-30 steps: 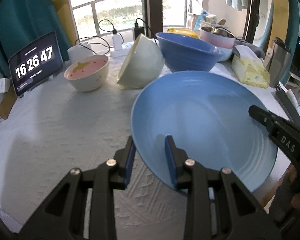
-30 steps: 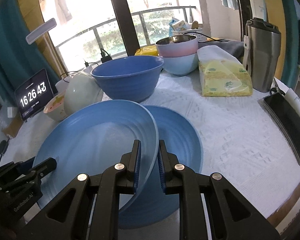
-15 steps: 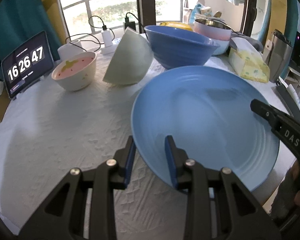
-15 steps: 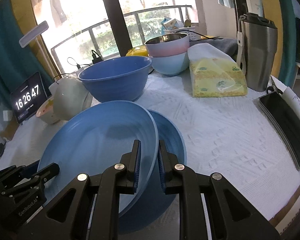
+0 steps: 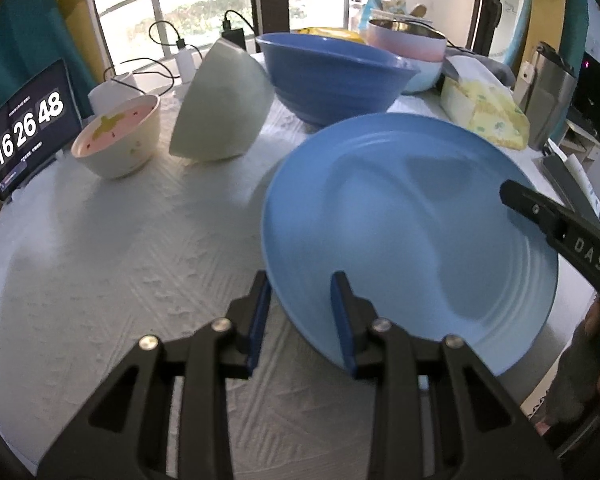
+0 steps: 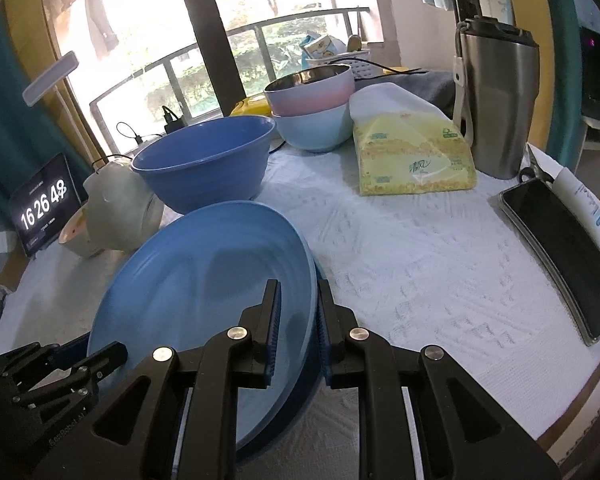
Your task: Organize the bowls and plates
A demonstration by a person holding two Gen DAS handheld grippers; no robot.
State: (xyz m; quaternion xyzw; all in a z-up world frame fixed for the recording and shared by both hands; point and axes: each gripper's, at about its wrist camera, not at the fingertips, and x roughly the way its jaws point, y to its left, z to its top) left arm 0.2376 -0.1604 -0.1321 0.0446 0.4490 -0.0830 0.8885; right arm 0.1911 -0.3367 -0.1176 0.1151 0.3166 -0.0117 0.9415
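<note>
A large light blue plate [image 5: 412, 232] is held by both grippers over a second blue plate [image 6: 300, 380] on the white cloth, almost nested on it. My left gripper [image 5: 300, 312] is shut on the plate's near-left rim. My right gripper [image 6: 296, 328] is shut on the opposite rim [image 6: 312, 280]. Behind stand a big dark blue bowl [image 5: 332, 76], a pale green bowl [image 5: 220, 100] tipped on its side, a cream bowl with a pink inside [image 5: 116, 140], and stacked pink and light blue bowls [image 6: 312, 112].
A tissue pack [image 6: 412, 156], a steel tumbler [image 6: 500, 100] and a dark tablet [image 6: 560, 256] stand to the right. A clock display [image 5: 24, 128] stands at the far left, with chargers and cables [image 5: 180, 52] by the window. The table edge [image 6: 572, 412] is near on the right.
The held plate has come down and moved over the lower plate, which is now nearly covered. Both grippers keep their hold on its rim.
</note>
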